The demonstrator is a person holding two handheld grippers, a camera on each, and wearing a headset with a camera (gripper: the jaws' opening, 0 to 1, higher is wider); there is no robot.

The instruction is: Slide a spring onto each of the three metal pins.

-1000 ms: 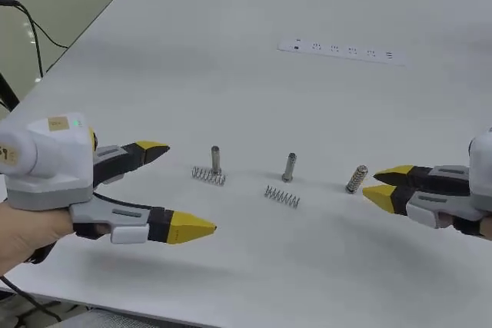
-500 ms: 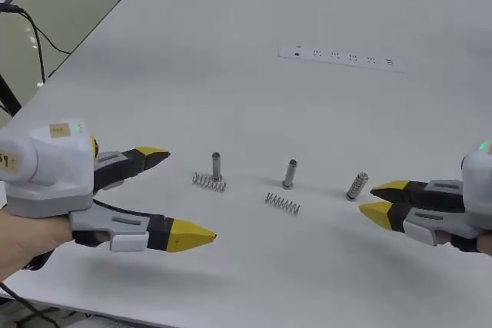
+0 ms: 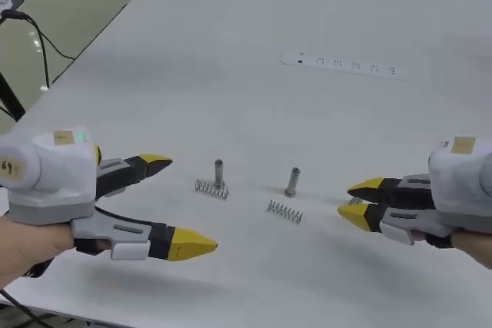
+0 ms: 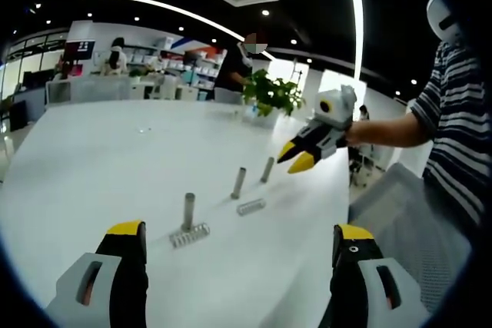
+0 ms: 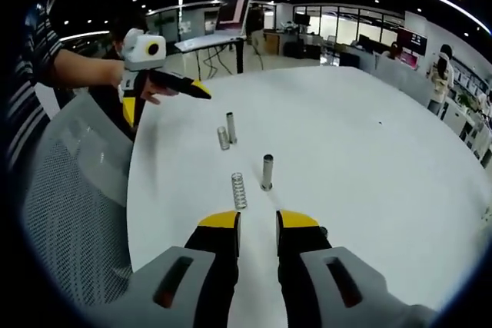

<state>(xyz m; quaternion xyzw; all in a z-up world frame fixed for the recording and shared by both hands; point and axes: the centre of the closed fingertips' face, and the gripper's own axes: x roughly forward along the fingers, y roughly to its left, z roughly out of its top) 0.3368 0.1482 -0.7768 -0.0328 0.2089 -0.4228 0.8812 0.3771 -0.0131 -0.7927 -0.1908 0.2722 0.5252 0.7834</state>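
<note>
Yellow tips first. The left gripper [image 3: 173, 203], lower left of the head view, has its jaws spread wide and carries nothing. The right gripper [image 3: 359, 201], lower right, has its jaws a narrow gap apart, with nothing between them in its own view. We see the third pin [image 4: 267, 169] just beside those tips, seemingly with a spring already on it. Mid-frame stand the middle pin [image 3: 293, 180] and left pin [image 3: 219, 173], both bare. The middle spring [image 3: 284, 211] and left spring [image 3: 211, 188] lie on the white table [image 3: 231, 74] by their feet. We judge one pin done and two to go. The next move calls for pinching a loose spring, upending it and lining its bore over a pin top.
</note>
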